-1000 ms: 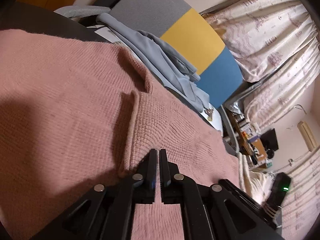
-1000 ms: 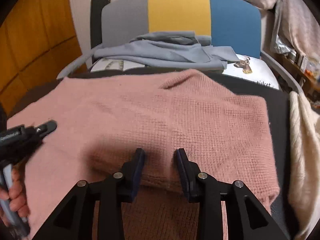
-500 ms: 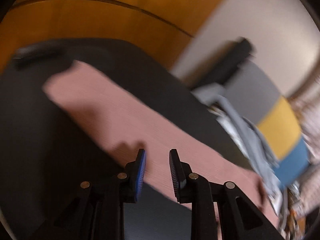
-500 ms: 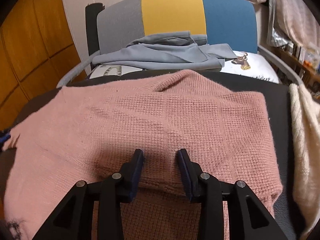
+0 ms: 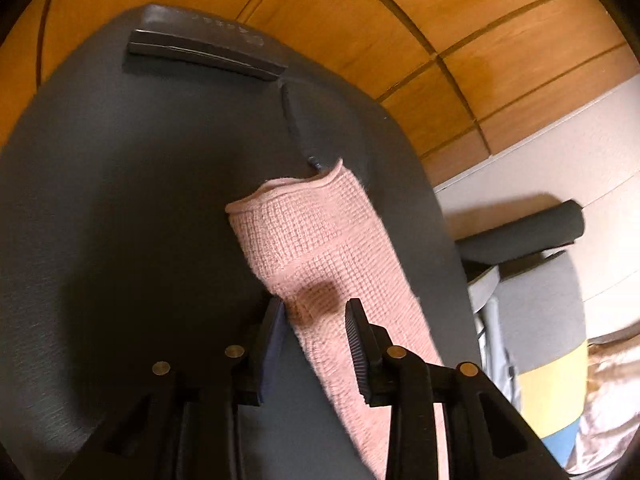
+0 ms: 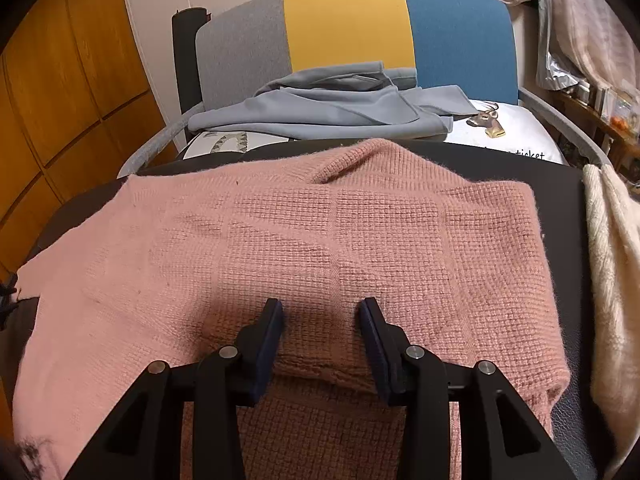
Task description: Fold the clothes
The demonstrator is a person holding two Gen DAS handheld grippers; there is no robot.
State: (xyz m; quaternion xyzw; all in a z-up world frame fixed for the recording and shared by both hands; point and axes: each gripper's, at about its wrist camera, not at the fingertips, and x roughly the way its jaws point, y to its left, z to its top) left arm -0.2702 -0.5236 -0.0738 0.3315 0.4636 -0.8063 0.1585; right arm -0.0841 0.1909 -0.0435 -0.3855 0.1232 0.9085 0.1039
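Observation:
A pink knit sweater (image 6: 320, 232) lies spread on the dark table (image 6: 560, 184). Its right side is folded in over the body. My right gripper (image 6: 321, 308) hovers low over the near hem with its jaws opening. A raised fold of knit sits between the pads, which do not press on it. In the left wrist view the sleeve (image 5: 316, 240) runs flat across the table (image 5: 140, 200) to its cuff. My left gripper (image 5: 314, 306) stands over the sleeve with its jaws opening. The sleeve lies between the fingers, ungripped.
A flat dark bar-shaped object (image 5: 204, 50) lies at the table's far end, before a wood-panelled wall (image 5: 440, 8). Behind the table, a grey, yellow and blue chair (image 6: 348, 24) holds a grey garment (image 6: 332, 112) and a white deer-print cushion (image 6: 500, 132). Cream cloth (image 6: 608, 260) drapes the right edge.
My left gripper has swung from the sweater's body out to the sleeve end, rolled, and gone from shut to open. The right gripper stayed put while its jaws widened slightly.

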